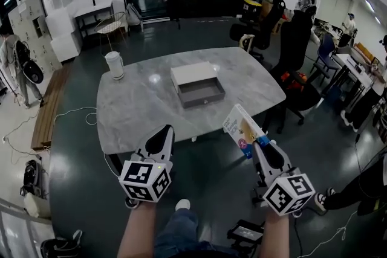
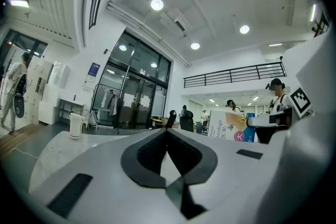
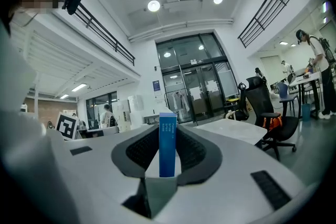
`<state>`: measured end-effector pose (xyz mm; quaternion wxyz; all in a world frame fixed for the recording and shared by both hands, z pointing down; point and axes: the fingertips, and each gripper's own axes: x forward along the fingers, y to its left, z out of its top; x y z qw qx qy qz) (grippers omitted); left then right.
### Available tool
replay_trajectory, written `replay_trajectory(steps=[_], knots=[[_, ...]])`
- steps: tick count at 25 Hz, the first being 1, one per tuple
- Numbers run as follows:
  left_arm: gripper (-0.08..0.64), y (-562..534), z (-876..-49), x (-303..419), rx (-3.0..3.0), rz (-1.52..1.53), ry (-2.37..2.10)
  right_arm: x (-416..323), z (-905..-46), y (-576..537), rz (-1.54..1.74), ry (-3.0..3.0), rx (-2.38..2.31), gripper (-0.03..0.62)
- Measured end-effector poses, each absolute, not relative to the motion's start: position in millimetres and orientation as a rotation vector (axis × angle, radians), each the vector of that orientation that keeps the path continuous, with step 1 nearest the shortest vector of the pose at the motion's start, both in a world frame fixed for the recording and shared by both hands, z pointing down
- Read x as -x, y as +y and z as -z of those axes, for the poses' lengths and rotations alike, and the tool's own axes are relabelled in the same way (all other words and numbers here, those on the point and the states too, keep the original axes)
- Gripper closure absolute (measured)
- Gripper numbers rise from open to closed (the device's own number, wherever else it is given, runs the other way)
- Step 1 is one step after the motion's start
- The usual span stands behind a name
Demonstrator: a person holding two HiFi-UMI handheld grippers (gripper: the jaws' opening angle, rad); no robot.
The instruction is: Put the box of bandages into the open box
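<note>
the bandage box (image 1: 240, 127) is white with a blue edge and orange and pink print. the open box (image 1: 198, 86) is white outside, grey inside. the bench (image 1: 139, 109) is pale grey marble. the left tongs (image 1: 167, 129) and right tongs (image 1: 256, 143) are white, black-lined, with black-and-white square markers.

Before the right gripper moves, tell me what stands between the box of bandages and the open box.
Nothing visible. The right gripper holds the box of bandages short of the table; only bare tabletop lies before the open box. The white jug stands far left, clear of that path.
</note>
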<state>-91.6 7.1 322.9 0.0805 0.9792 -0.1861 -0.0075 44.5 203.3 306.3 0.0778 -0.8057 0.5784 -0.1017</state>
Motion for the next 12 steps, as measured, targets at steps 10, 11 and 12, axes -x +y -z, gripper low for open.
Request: replay_trajectory(steps=[10, 11, 12], knots=[[0.549, -83, -319, 38, -2.92, -0.002, -0.527, -94, -304, 119, 0.332, 1.692, 2.426, 0.482], [0.549, -90, -319, 33, -2.917, 0.003, -0.519, -98, -304, 111, 0.331, 1.691, 2.432, 0.482], [0.549, -96, -321, 29, -2.913, 0.003, -0.512, -102, -304, 104, 0.334, 1.689, 2.441, 0.482]])
